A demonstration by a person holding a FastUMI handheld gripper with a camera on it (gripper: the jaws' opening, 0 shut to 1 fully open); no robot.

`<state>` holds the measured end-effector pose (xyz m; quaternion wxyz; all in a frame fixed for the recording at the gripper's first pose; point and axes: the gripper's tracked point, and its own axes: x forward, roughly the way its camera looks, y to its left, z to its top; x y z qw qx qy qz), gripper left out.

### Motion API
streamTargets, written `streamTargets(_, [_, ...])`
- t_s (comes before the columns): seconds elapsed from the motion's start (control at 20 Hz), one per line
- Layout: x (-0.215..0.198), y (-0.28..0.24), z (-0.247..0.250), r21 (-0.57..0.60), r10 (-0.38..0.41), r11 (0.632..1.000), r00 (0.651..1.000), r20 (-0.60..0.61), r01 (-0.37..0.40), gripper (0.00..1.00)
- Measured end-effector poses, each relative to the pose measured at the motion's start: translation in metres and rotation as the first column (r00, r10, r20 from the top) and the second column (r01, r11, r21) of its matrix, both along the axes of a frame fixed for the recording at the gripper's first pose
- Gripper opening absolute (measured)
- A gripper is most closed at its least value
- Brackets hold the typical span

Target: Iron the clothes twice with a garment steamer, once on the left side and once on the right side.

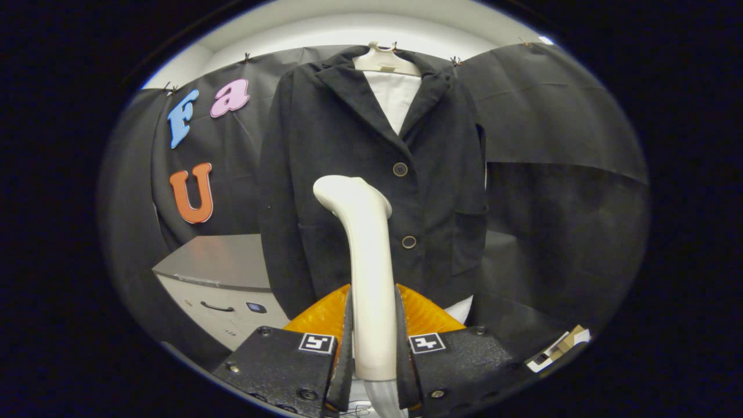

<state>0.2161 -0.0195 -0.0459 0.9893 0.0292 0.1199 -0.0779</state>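
Tongs (372, 348) were clamped on garment steamer (365, 255), both fingers pressed against its handle. Steamer handle was held upright between fingers, curved head risen beyond fingertips. Dark jacket (360, 174) was hung on pale hanger (386, 61) straight ahead, beyond steamer head; whether head touched cloth could not be told. White garment (395, 96) was seen inside collar. Grey cabinet (220, 278) was placed left of fingers, lower than jacket.
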Motion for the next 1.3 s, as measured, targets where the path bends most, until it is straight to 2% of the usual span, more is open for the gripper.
streamTargets(0.8, [-0.012, -0.005, -0.084, -0.008, -0.010, 1.000, 0.992, -0.129, 0.009, 0.33])
streamTargets(1.3, [-0.025, -0.012, -0.149, 0.008, -0.017, 1.000, 0.973, -0.229, 0.020, 0.33])
